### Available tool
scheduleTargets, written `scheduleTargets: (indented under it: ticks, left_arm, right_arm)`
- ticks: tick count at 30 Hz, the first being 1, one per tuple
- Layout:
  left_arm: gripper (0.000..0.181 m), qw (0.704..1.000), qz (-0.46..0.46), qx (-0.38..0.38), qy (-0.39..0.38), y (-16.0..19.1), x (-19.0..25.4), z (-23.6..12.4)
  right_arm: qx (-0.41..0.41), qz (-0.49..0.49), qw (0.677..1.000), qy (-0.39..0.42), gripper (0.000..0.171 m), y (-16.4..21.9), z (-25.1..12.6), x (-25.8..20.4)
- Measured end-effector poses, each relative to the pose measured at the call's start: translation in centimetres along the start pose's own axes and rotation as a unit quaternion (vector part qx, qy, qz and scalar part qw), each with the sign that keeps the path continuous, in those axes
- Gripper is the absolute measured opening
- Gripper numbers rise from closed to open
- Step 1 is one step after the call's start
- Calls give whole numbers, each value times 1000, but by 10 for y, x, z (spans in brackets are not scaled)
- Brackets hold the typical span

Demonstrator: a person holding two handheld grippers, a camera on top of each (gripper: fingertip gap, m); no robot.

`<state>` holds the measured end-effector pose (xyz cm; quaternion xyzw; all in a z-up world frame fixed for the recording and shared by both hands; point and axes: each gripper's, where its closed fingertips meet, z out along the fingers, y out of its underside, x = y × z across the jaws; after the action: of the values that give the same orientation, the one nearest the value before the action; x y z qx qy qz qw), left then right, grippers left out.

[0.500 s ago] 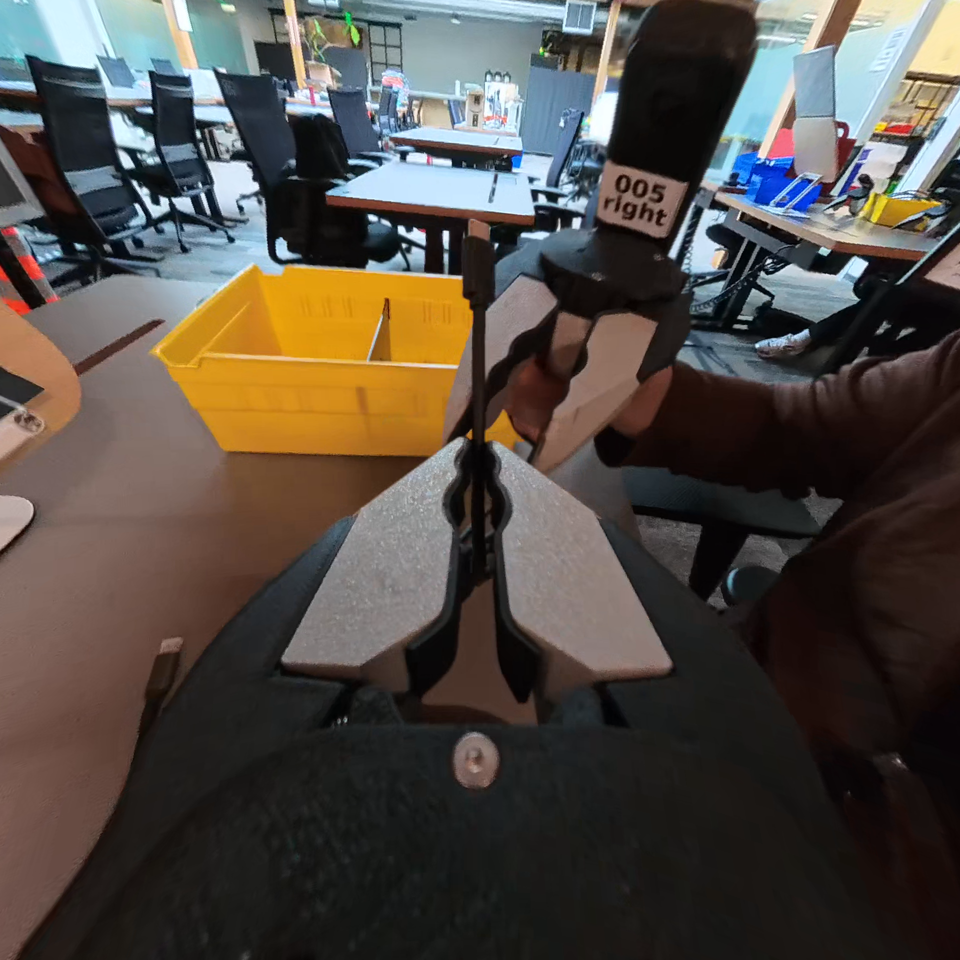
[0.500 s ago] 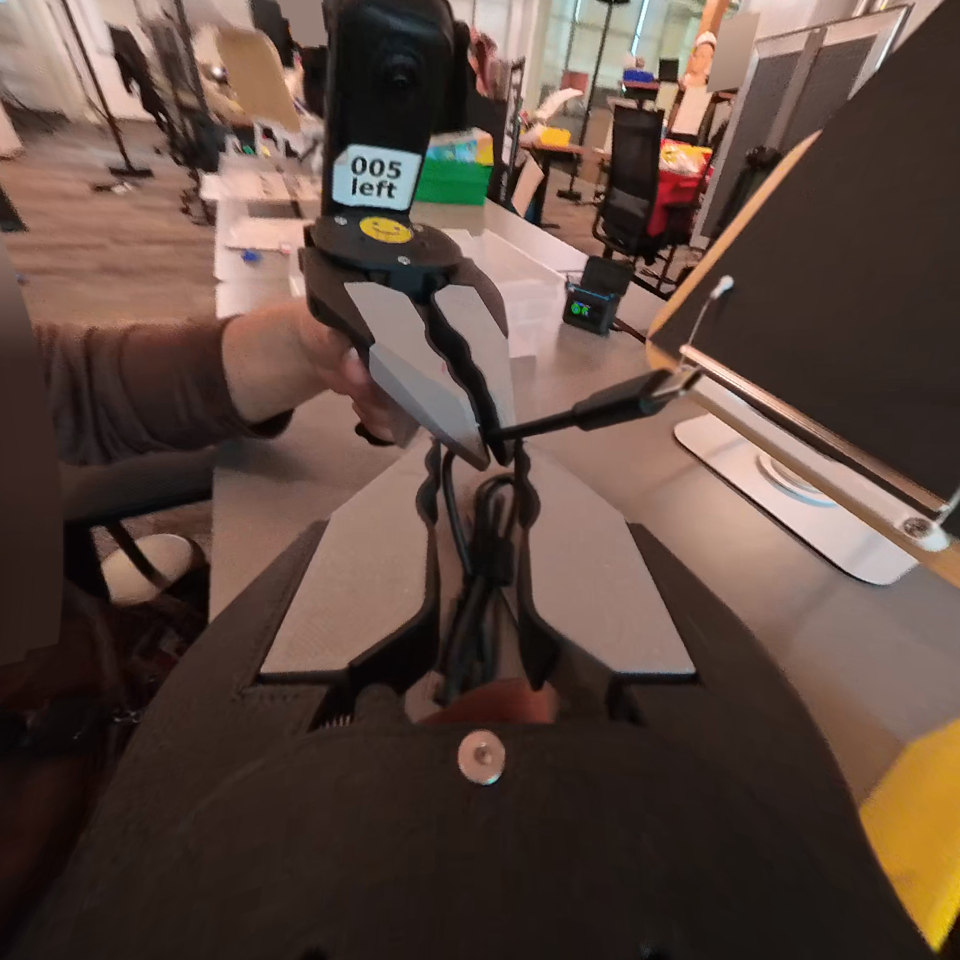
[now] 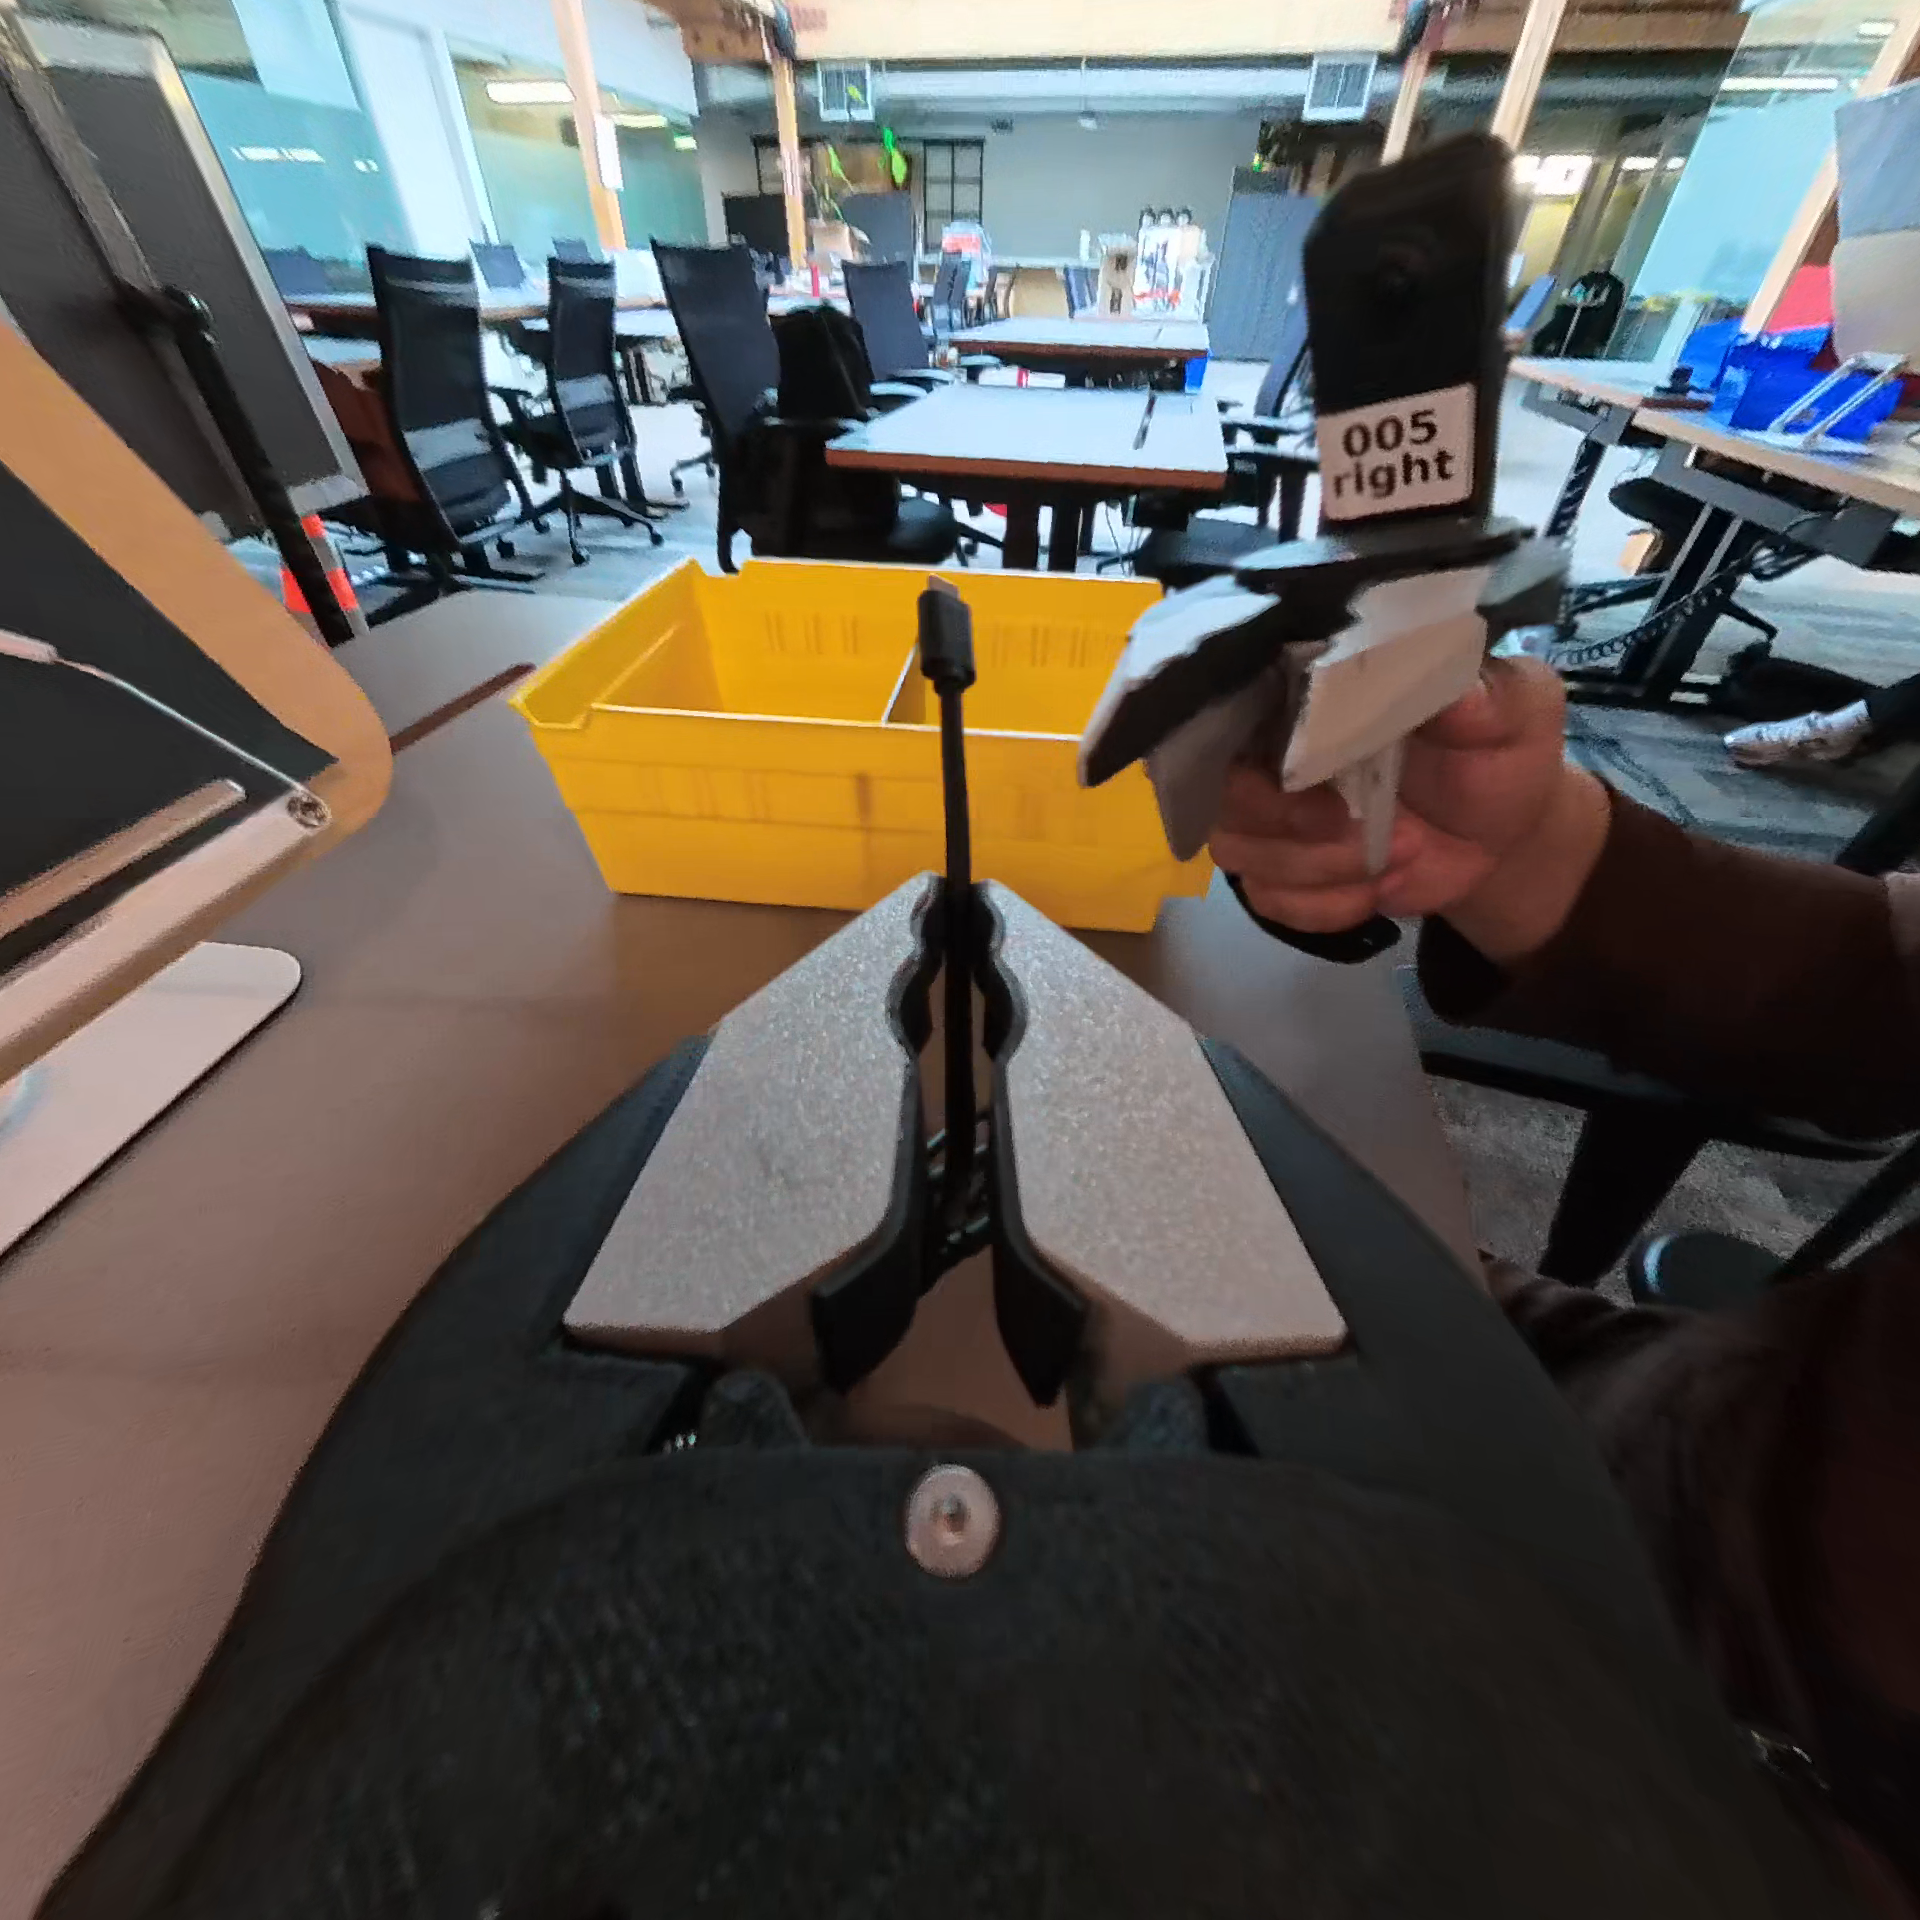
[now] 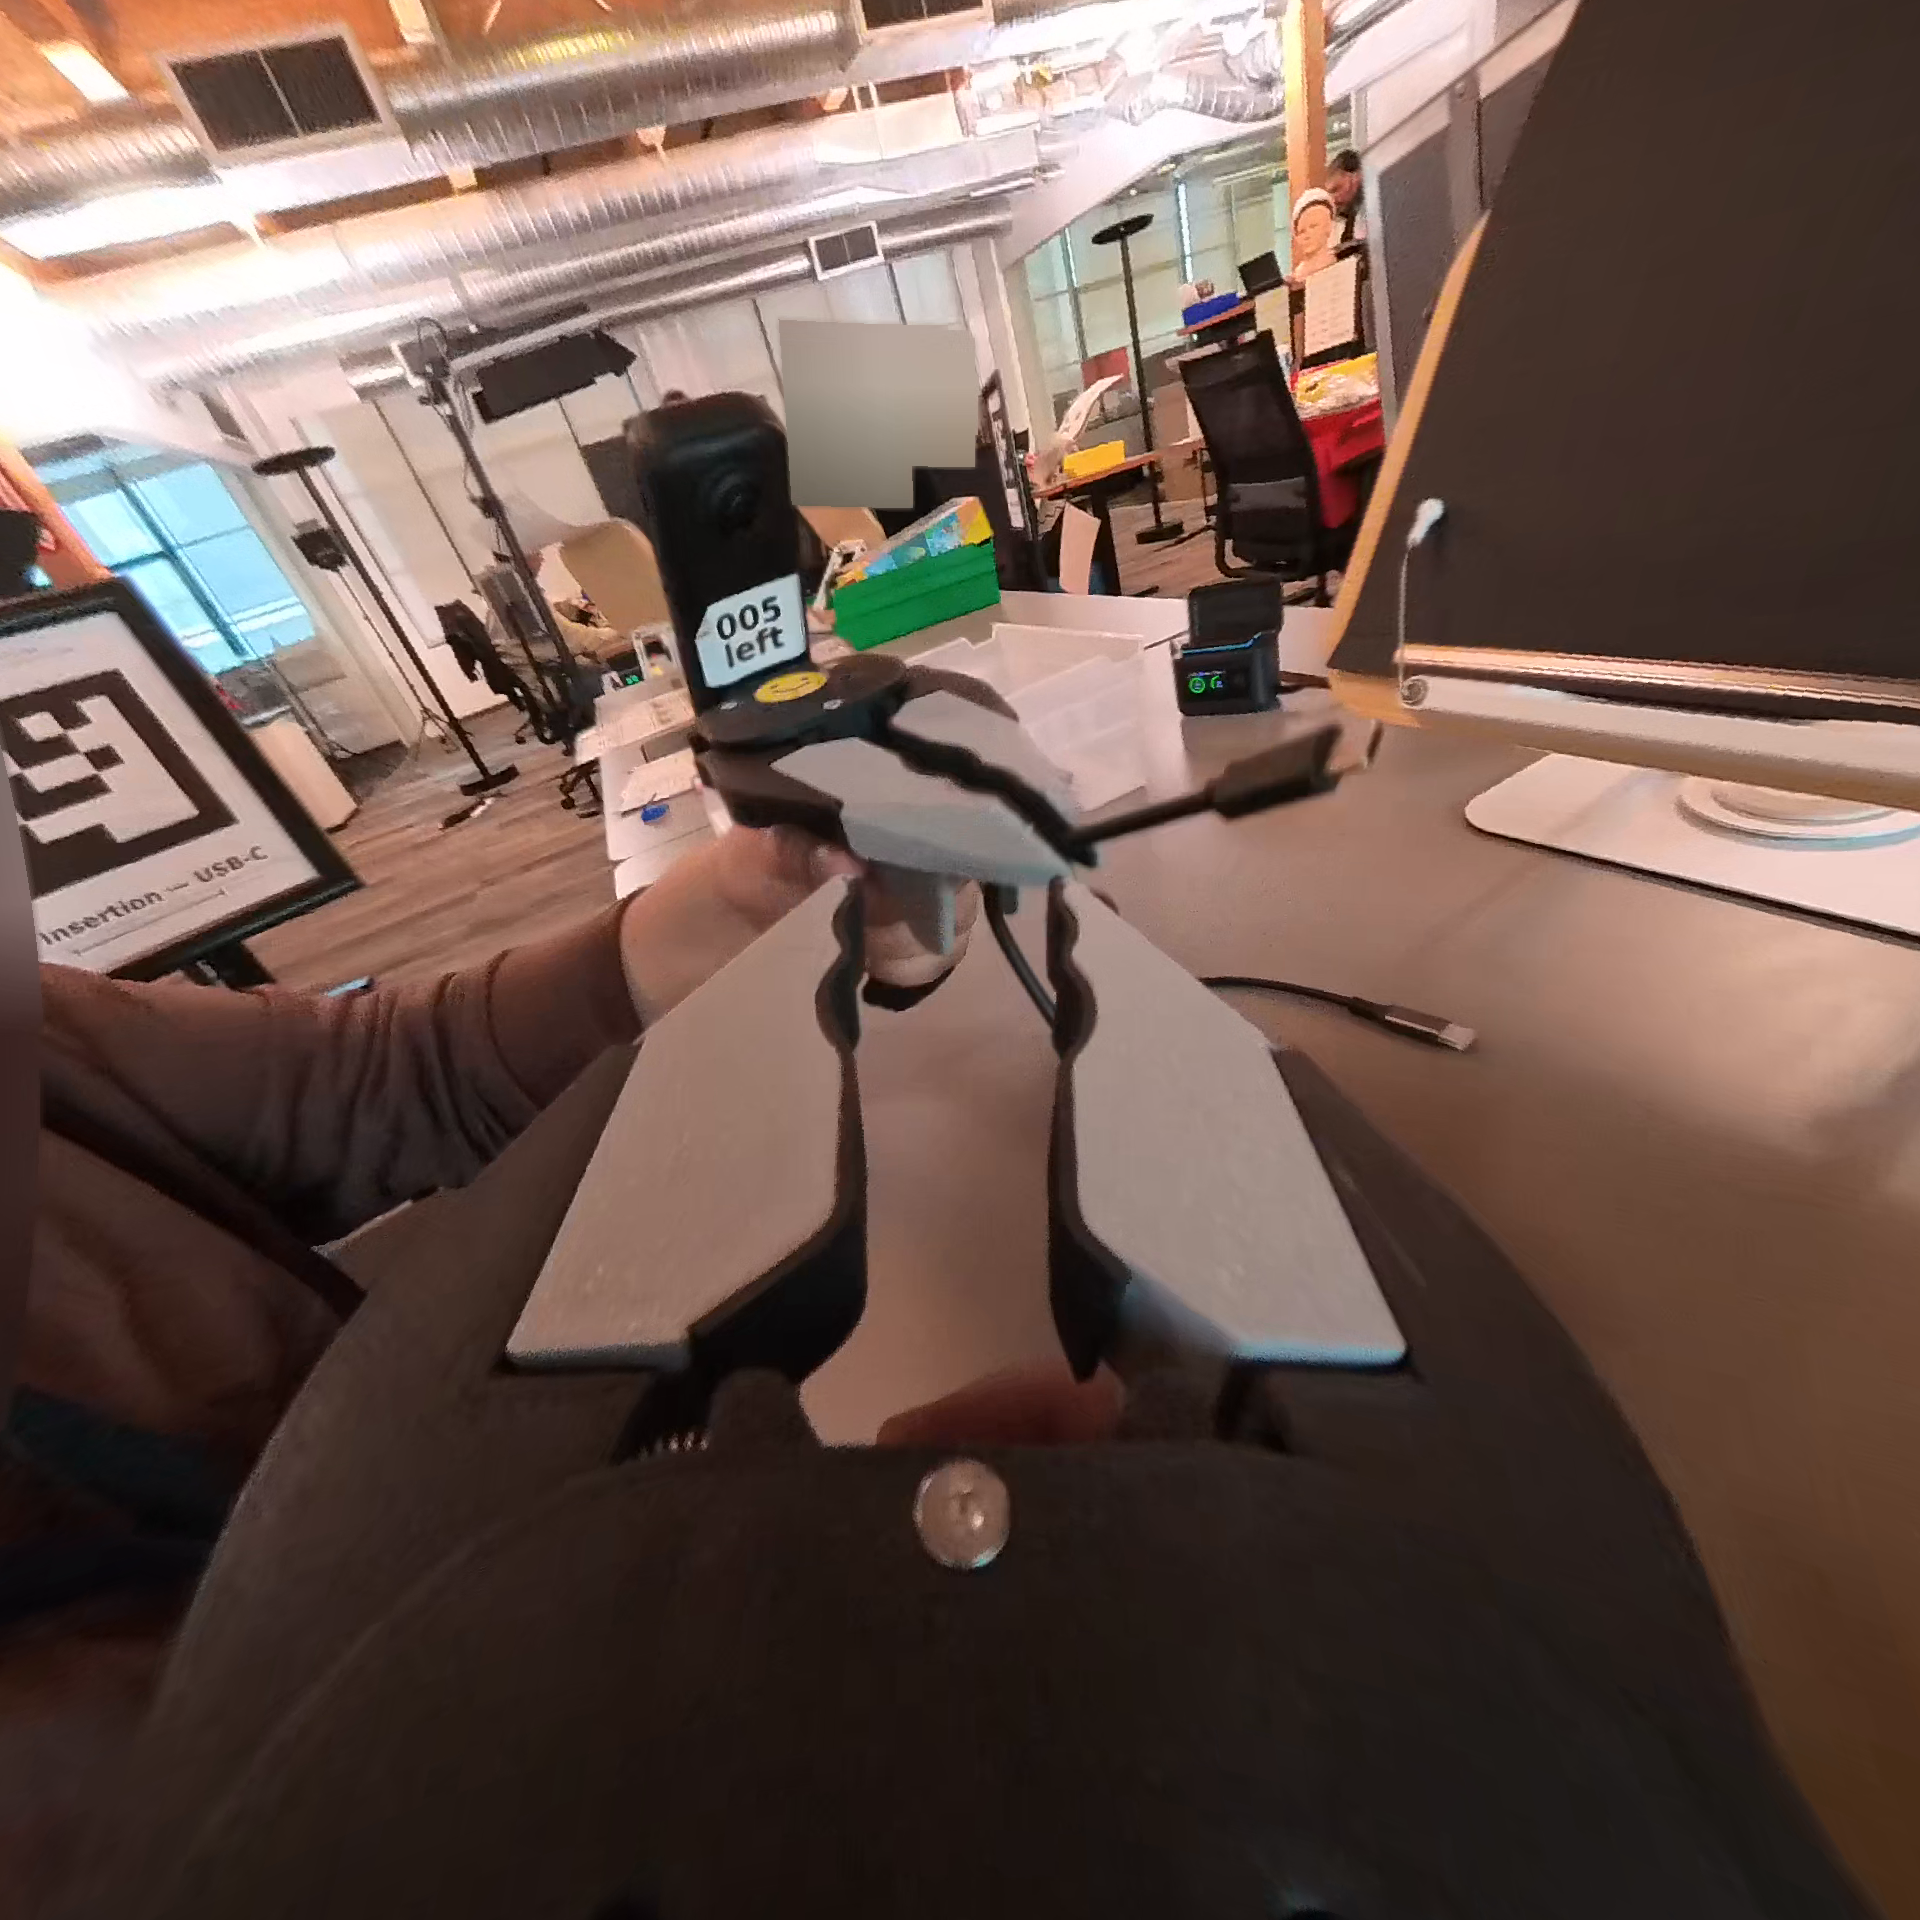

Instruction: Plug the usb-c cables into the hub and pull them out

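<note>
My left gripper [image 3: 956,909] is shut on a black USB-C cable [image 3: 954,790], whose plug [image 3: 943,623] points upward. In the right wrist view the left gripper [image 4: 1070,847] holds that cable with the plug [image 4: 1278,774] sticking out toward the monitor. The rest of the cable [image 4: 1023,966] hangs down near my right gripper's tips. My right gripper [image 4: 956,914] is open and empty. It also shows blurred in the left wrist view [image 3: 1143,790], to the right of the plug. A second cable with a silver plug [image 4: 1423,1023] lies on the table. I see no hub.
A yellow divided bin [image 3: 831,810] stands on the brown table [image 3: 416,1039] beyond the left gripper. A monitor on a white stand [image 4: 1683,821] is at the table's side. A small black device with a lit screen [image 4: 1226,665] and a framed sign [image 4: 125,779] stand farther off. The tips of one gripper are about 4 cm away from the tips of the other.
My right gripper has opened, let go of the cable and drawn back from the left gripper. My left gripper still holds the cable and has turned toward the bin.
</note>
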<state>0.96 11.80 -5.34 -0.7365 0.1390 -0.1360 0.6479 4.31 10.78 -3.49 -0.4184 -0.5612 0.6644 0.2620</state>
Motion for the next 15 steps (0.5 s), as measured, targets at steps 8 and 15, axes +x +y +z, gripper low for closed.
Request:
scheduleTargets:
  ticks: [8,15]
  left_arm:
    - [2,998,23,15,54,-1,28,7]
    - [2,999,31,-3,31,5,22,8]
  right_arm:
    - [-3,32,997,75,38,-5,18,23]
    - [-33,7,994,106,0,-12,21,24]
